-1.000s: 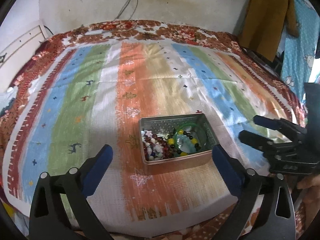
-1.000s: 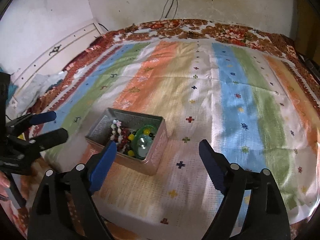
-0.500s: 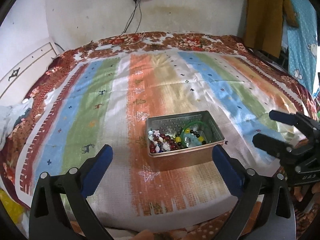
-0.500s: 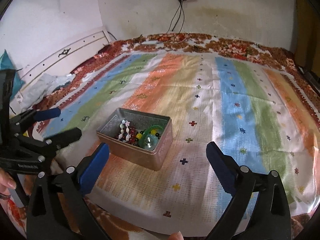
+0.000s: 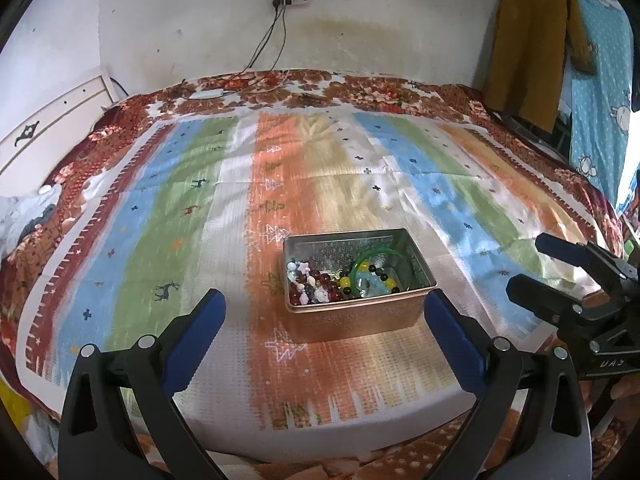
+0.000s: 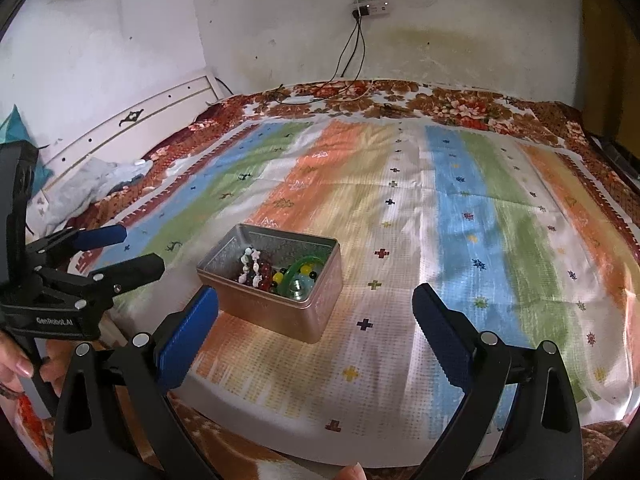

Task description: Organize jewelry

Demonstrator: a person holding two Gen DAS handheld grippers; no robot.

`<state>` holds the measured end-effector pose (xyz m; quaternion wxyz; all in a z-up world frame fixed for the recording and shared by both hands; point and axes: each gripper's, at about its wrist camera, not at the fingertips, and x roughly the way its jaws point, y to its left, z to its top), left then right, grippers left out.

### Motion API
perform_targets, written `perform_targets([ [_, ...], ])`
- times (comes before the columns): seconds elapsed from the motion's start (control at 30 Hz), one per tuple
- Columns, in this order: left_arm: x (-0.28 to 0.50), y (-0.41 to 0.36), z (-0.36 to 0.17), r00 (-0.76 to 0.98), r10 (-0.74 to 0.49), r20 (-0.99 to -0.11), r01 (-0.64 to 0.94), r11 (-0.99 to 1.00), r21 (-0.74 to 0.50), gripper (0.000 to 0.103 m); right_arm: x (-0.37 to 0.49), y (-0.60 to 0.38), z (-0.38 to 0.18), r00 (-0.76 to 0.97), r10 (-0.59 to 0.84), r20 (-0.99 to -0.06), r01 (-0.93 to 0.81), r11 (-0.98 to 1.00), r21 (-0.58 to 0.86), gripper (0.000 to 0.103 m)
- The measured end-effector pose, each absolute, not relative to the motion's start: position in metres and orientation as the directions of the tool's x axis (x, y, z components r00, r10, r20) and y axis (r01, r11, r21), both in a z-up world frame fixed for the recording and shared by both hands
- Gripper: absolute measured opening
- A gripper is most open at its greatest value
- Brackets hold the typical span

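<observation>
While both jaws gape, beads [image 5: 320, 286] fill tin [image 5: 356, 320] — untouched.

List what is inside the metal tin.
The tin holds a green bangle, red and white beads, and yellow and black beads. Anything beneath that pile is hidden.

Both views are bright with soft daylight, strongest at the right of each frame. Glare whitens the bedspread [image 6: 460, 208] at lower right in the right wrist view. The tin [image 5: 356, 280] shows a sunlit front wall in the left wrist view and throws a faint shadow. Fisheye bending curves the wall [image 5: 360, 32] and bed edges; black corners ring each frame. Mild motion blur smears the stripes.
</observation>
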<state>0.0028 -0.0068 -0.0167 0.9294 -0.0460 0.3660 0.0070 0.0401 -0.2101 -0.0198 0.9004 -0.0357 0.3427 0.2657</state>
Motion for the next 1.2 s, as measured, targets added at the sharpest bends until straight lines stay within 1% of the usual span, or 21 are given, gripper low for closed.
perform_targets([
  [0.83,0.0012,-0.0084,-0.0143,0.741,-0.038,-0.670,-0.028,0.996,-0.087,0.097,0.0409,-0.2108,-0.0223,0.630,0.439,-0.641,-0.492,0.864,0.108,0.098],
  [1.2,0.0037,-0.0102,-0.0187,0.726,-0.051,-0.686,-0.018,0.996,-0.093,0.097,0.0432,-0.2133,-0.0231,0.630,0.435,-0.644,-0.485,0.867,0.111,0.098],
])
